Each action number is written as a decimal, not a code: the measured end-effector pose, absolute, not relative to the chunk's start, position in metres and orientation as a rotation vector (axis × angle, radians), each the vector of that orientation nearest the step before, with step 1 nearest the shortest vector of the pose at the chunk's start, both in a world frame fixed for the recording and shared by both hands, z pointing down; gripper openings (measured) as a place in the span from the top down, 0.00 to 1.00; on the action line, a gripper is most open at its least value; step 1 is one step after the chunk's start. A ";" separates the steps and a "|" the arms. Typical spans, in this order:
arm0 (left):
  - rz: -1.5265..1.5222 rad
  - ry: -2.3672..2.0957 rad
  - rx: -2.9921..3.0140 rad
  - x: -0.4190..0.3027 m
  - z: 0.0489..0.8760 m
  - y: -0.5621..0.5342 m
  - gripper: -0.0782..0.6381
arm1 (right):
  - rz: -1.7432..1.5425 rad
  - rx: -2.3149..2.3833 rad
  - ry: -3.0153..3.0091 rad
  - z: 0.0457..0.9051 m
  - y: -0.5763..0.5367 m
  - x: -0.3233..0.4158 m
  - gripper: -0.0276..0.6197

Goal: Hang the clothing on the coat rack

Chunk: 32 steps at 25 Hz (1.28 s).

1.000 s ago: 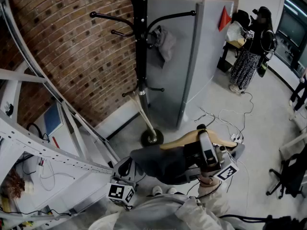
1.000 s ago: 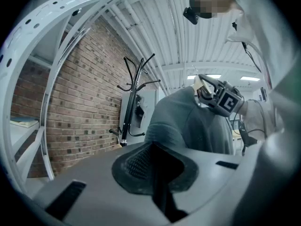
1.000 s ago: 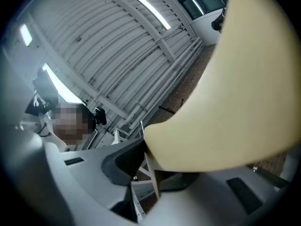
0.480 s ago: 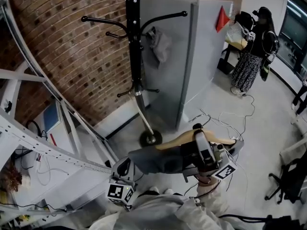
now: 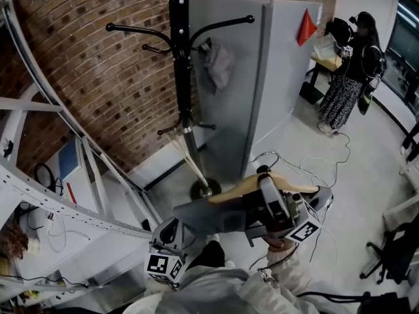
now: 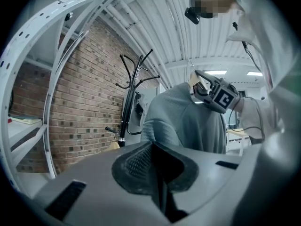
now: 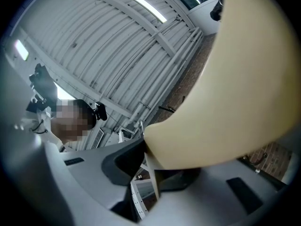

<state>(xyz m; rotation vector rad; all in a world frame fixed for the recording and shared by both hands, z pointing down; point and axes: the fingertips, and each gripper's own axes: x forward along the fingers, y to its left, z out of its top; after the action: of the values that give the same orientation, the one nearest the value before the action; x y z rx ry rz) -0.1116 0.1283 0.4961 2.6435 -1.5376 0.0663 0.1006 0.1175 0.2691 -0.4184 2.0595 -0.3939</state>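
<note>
The black coat rack [image 5: 180,77] stands against the brick wall, its base [image 5: 205,190] on the floor. My right gripper [image 5: 270,205] is shut on a pale wooden hanger [image 5: 236,190] that carries a grey garment [image 5: 216,216]. They hang low in front of the rack's base. In the right gripper view the hanger [image 7: 225,102] fills the space above the right gripper [image 7: 150,159]. My left gripper [image 5: 169,231] sits at the garment's lower left corner. In its own view the left gripper [image 6: 157,168] has its pads together, and the garment [image 6: 188,126] and rack [image 6: 129,93] lie ahead.
A grey cabinet [image 5: 262,77] stands right of the rack, and a grey cloth [image 5: 219,61] hangs on one hook. White metal racking [image 5: 52,201] fills the left. Cables [image 5: 308,165] lie on the floor. A person [image 5: 350,70] stands far right, with a chair [image 5: 393,247] nearer.
The right gripper with the hanger and garment has moved a little up and left, towards the rack. The left gripper has shifted slightly along with it.
</note>
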 end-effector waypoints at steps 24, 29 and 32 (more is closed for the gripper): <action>0.053 -1.438 2.686 -0.114 0.503 -0.028 0.88 | -0.366 -0.458 2.047 0.270 -0.009 0.094 0.78; 0.041 -1.430 2.684 -0.124 0.496 -0.051 0.88 | -0.364 -0.459 2.049 0.265 -0.032 0.081 0.78; 0.022 -1.415 2.696 -0.134 0.499 -0.064 0.88 | -0.353 -0.462 2.048 0.262 -0.044 0.075 0.78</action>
<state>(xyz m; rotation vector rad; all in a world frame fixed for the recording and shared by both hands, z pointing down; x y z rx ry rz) -0.1340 -0.0638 0.4993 2.6960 -1.4153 0.0216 0.0746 -0.0441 0.2617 -0.4622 2.0484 -0.3530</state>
